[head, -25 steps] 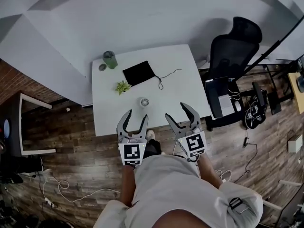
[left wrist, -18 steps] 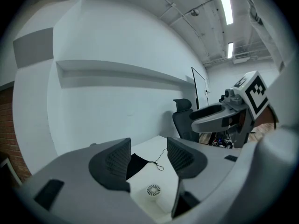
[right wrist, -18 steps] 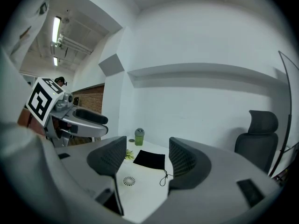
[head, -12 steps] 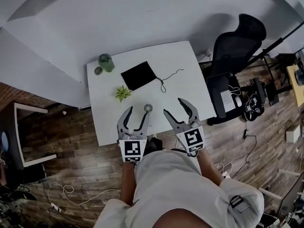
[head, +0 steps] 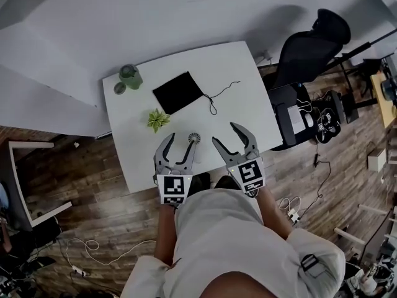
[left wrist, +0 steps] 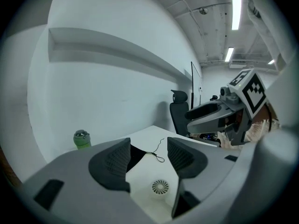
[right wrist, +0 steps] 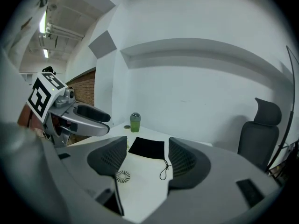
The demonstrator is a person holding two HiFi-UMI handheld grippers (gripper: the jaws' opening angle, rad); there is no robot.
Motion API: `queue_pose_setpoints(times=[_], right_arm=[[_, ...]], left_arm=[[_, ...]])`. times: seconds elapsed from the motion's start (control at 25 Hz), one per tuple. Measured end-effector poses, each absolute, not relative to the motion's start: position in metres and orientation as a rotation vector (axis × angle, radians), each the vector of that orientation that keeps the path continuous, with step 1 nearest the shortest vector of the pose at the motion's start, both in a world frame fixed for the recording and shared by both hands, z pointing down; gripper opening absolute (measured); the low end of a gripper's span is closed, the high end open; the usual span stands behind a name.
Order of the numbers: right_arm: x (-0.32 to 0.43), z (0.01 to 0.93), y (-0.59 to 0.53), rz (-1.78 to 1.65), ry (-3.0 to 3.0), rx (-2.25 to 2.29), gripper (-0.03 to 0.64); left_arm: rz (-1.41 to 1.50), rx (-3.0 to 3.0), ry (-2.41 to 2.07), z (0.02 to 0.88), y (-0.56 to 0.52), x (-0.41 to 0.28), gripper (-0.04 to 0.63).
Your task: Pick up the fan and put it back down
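Dim, washed-out fisheye views.
Ceiling tubes point(left wrist: 236, 3) glare white; edges bend and darken; chair point(head: 307, 54) casts a soft wall shadow.

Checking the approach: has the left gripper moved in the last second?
Yes. The left gripper has advanced over the table toward the fan, its tips now nearly level with it.

Left gripper point(head: 180, 140), right gripper point(head: 226, 133), side by side, jaws apart

The bench point(head: 251, 98) lies bare at centre-right and along its lower edge, on both sides of the fan point(head: 194, 138). A plant point(head: 157, 119) stands near the fan's upper left. A pouch point(head: 178, 92) and cord point(head: 212, 106) lie above.
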State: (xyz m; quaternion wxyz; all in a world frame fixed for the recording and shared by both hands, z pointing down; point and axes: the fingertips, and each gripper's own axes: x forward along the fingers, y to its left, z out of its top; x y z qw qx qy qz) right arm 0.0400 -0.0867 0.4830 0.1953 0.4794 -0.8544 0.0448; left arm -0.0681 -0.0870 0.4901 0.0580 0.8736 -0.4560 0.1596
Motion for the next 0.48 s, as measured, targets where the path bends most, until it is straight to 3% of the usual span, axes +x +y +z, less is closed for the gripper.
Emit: queue_pose_setpoints(times=[0.48], right_arm=[[0.05, 0.524, -0.09, 0.231, -2.313, 1.317, 0.276]], left_arm=[[0.545, 2.589, -1.254, 0.537, -0.095, -0.051, 0.247]])
